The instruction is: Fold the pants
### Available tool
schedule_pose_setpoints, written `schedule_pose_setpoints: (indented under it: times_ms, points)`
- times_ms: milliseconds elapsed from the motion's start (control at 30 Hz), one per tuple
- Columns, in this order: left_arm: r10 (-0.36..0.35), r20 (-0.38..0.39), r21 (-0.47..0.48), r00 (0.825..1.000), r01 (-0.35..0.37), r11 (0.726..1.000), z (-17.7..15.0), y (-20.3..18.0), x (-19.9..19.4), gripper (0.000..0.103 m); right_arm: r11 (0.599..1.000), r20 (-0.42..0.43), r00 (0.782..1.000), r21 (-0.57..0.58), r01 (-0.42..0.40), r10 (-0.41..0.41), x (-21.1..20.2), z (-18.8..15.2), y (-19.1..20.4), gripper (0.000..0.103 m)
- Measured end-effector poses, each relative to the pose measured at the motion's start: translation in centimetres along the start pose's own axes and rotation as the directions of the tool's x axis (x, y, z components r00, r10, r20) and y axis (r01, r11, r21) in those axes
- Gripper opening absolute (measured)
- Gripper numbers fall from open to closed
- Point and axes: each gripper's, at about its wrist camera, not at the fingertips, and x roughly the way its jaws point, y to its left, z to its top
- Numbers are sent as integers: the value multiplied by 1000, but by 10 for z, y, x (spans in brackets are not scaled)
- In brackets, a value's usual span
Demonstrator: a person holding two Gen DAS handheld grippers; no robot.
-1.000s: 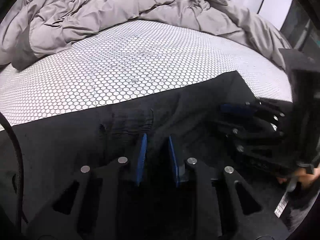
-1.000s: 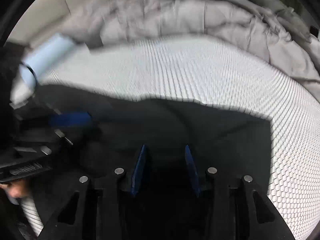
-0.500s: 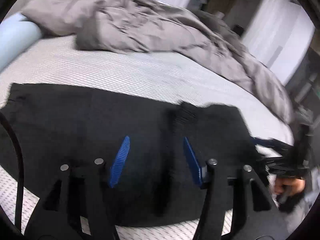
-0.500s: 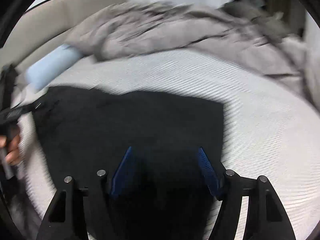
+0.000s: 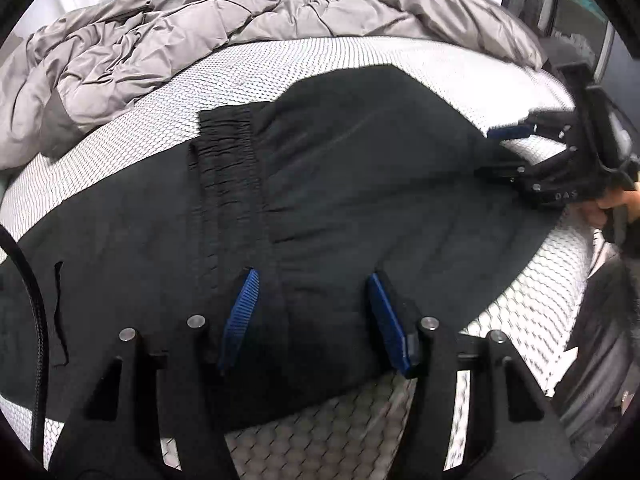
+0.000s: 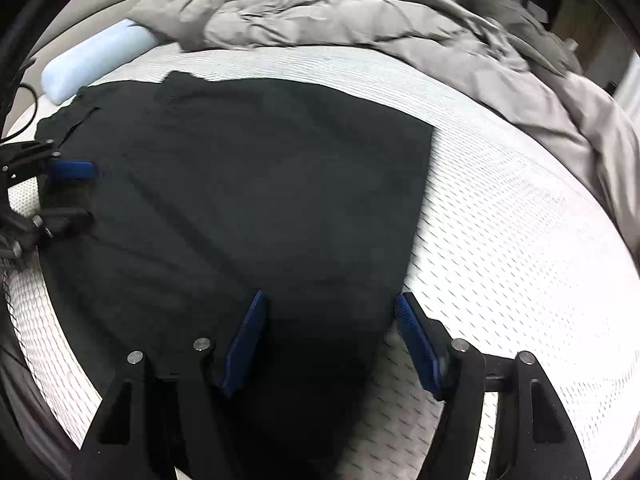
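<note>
The left hand-held gripper (image 5: 312, 316) is hovering just above the near edge of the black fabric pants (image 5: 360, 184), its blue-padded jaws having just been opening and gripping nothing. The right hand-held gripper (image 6: 330, 340) is likewise standing wide and empty, straddling the pants' right near corner. The pants are lying folded on the white honeycomb-mesh bed (image 6: 500, 200), long axis running side to side beneath both grippers, the gathered waistband (image 5: 228, 152) nearer the left. Farther back, a rumpled grey duvet (image 5: 200, 28) is lying in a heap.
</note>
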Motion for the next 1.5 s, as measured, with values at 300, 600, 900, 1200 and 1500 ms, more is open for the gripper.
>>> schedule_pose_setpoints:
  times_ms: [300,600,900,1200,1500]
  points:
    - [254,199,-680,946,-53,731,-81,141,-92,82,947,220,969,273,-171,112,-45,0,-32,96]
    - [206,253,-921,945,170,352,-182,234,-104,81,920,245,957,318,-229,154,-40,10,-29,97]
    - [306,75,-943,949,-32,330,-119,280,-62,3,937,244,958,275,-215,148,-42,5,-16,96]
    - [355,326,-650,876,-65,757,12,129,-134,2,935,358,928,286,-210,99,-64,4,-28,97]
    - [-159,171,-144,972,184,972,80,-76,-22,68,857,367,930,472,-209,24,-63,-10,-87,97]
